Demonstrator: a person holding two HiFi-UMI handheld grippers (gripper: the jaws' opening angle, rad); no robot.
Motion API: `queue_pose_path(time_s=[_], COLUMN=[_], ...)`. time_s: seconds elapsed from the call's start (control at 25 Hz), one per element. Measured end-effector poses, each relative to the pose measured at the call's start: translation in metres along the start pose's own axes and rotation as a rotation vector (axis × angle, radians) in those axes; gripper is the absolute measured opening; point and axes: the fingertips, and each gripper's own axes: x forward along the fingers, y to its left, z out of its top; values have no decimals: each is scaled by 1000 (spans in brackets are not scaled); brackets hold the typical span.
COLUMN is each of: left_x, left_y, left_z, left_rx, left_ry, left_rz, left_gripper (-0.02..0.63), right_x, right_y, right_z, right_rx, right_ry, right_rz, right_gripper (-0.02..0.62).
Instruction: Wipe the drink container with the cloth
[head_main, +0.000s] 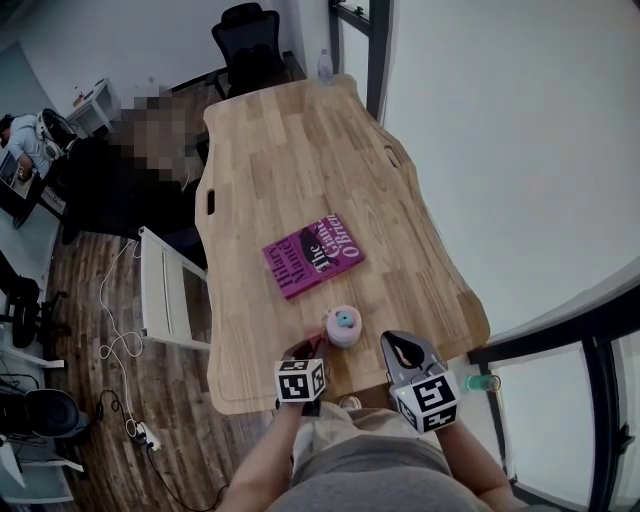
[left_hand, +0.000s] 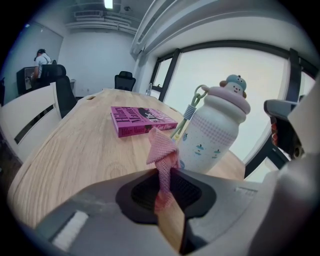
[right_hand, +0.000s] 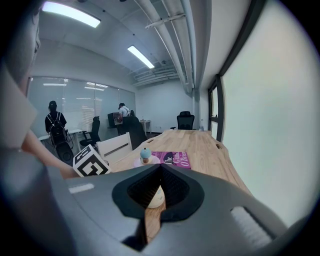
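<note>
1. Head view: the drink container (head_main: 344, 325) stands upright in the lower middle of the frame, near the front edge of the wooden surface (head_main: 300, 150). A pink book (head_main: 313, 254) lies just above it in the frame. The left hand-held gripper (head_main: 303, 352) is at the lower left of the drink container, and the right hand-held gripper (head_main: 403, 350) at its lower right.
2. Left gripper view: my left hand-held gripper is clenched on a pink cloth (left_hand: 162, 150), which stands up from between the jaws in the middle of the frame. The drink container is right of centre, just behind the cloth. I cannot tell if they touch.
3. Right gripper view: my right hand-held gripper is clenched, with nothing between its jaws. The top of the drink container shows just above the jaws, left of centre, with the book beside it.
</note>
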Motion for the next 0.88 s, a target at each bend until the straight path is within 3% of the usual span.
queue_pose_path(time_s=[0.32, 0.88], left_x=[-33, -91], left_y=[-10, -56], left_z=[12, 42], left_rx=[-8, 6], left_ry=[-68, -157], left_rz=[-31, -161], left_gripper=[64, 64], right_x=[-9, -31], right_y=[14, 19], right_z=[0, -4], right_rx=[-7, 7], right_ry=[-16, -39], right_rz=[11, -18], right_gripper=[3, 3])
